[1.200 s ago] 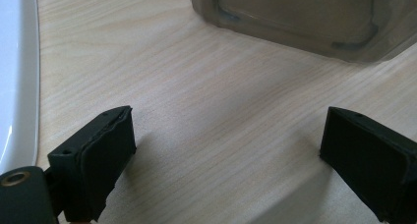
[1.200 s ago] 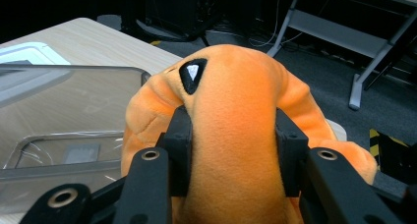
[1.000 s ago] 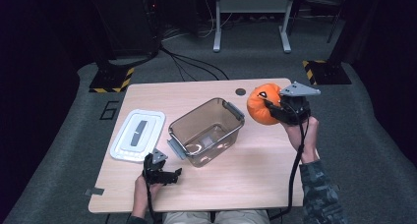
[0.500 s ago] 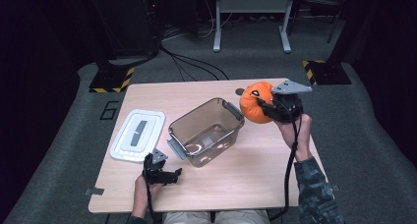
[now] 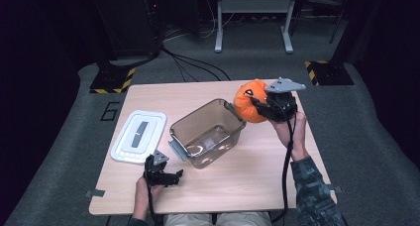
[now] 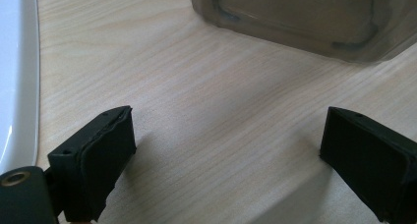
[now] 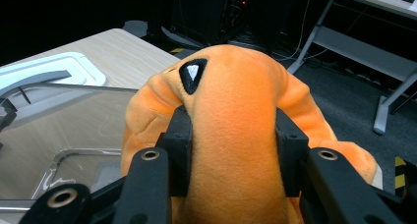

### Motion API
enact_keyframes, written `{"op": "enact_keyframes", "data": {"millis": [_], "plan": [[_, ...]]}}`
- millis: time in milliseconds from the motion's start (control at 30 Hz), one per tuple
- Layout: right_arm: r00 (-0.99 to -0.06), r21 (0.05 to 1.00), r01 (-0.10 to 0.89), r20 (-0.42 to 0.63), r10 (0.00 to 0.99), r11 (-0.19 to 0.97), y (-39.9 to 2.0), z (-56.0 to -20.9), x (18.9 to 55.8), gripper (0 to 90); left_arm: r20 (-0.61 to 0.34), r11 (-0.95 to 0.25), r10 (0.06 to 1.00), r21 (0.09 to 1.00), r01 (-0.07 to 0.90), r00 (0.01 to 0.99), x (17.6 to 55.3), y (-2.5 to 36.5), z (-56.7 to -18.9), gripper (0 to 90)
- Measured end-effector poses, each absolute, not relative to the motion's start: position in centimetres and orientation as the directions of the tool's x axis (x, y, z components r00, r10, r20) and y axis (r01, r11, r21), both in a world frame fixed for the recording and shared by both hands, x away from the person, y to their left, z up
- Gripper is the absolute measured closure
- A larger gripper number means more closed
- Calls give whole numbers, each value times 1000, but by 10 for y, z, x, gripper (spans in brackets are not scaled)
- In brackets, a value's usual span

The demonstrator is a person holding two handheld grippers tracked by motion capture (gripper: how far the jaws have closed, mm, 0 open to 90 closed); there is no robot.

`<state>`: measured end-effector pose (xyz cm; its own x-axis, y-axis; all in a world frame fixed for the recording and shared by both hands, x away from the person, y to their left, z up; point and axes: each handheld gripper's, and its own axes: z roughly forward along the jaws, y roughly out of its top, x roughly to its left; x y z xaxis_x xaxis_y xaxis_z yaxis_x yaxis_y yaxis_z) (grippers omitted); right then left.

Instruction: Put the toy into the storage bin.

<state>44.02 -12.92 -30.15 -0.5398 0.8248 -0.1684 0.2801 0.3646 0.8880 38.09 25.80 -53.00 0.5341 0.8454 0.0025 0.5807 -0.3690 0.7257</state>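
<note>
An orange plush pumpkin [image 5: 249, 101] with black face marks hangs in the air at the right rim of a clear plastic bin [image 5: 208, 132]. My right gripper [image 5: 261, 106] is shut on it, and in the right gripper view both jaws press deep into the plush pumpkin [image 7: 231, 135]. The bin [image 7: 64, 130] lies just beyond and below the toy there. My left gripper [image 5: 171, 177] rests on the table near the front edge, jaws open and holding nothing. In the left gripper view its jaws stand wide over bare wood, with the bin [image 6: 305, 17] ahead.
A white lid [image 5: 138, 136] with a grey handle lies flat to the left of the bin, its edge [image 6: 17, 81] beside my left gripper. The wooden table [image 5: 247, 176] has bare room at the front right. Dark stands and cables are on the floor beyond.
My right gripper has carried the pumpkin leftward and slightly up, from over the table's right side to the bin's right rim. The left gripper has stayed still.
</note>
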Motion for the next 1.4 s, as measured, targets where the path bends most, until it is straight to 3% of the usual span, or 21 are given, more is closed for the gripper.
{"op": "enact_keyframes", "data": {"millis": [1400], "plan": [[-628, 876, 270, -153, 763, 398, -74, -307, 452, 593, 8, -372, 845, 726, 578, 535, 381, 258, -530, 64]]}}
